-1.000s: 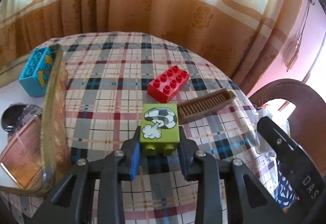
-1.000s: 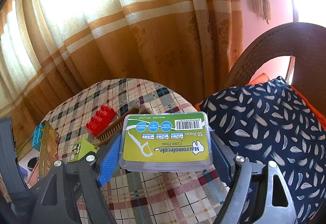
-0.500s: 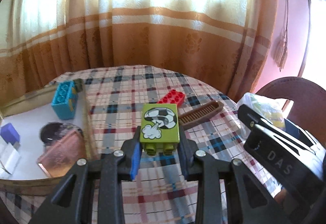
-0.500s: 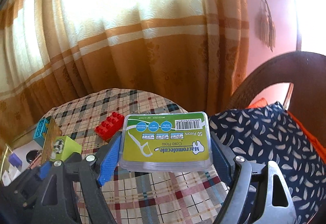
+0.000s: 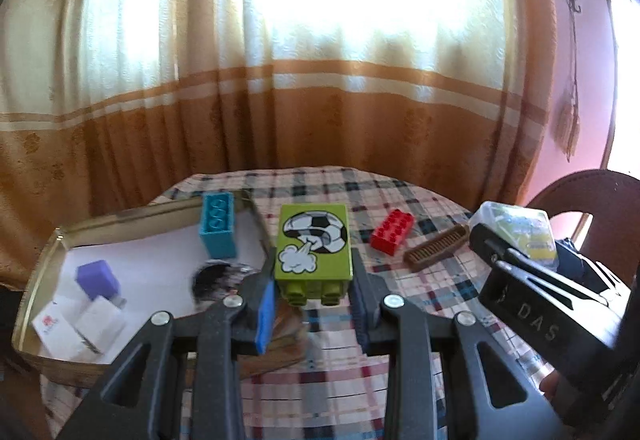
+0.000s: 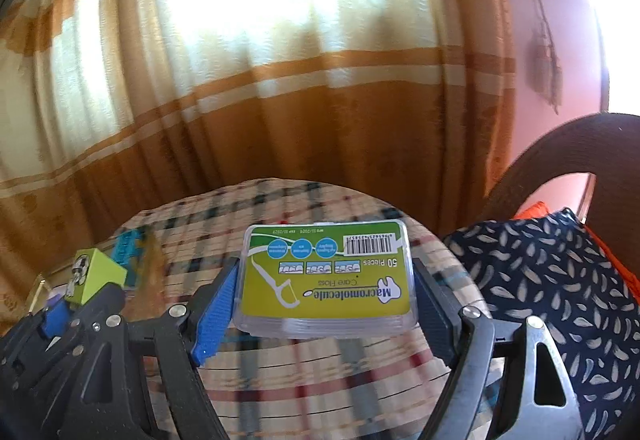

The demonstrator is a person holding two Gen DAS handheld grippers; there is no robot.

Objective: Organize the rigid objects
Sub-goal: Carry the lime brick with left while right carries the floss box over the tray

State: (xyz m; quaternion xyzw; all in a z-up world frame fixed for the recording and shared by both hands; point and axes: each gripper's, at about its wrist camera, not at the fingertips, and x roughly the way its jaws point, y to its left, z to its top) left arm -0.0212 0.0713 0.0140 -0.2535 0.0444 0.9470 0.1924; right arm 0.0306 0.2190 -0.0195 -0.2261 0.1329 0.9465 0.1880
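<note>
Left hand-held gripper (image 5: 314, 304) has lifted its clamped green block (image 5: 314, 246) toward the tray (image 5: 36, 280), apparently; right hand-held gripper (image 6: 326, 314) still grips the floss box (image 6: 326, 276), red brick (image 5: 391, 236) and comb (image 5: 436, 248) left on the desk (image 5: 400, 207).

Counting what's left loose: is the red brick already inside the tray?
No, the red brick lies on the checked cloth beside the comb, outside the tray.

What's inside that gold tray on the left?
The tray holds a blue brick, a purple block, white boxes and a dark round thing, partly hidden by the left gripper.
</note>
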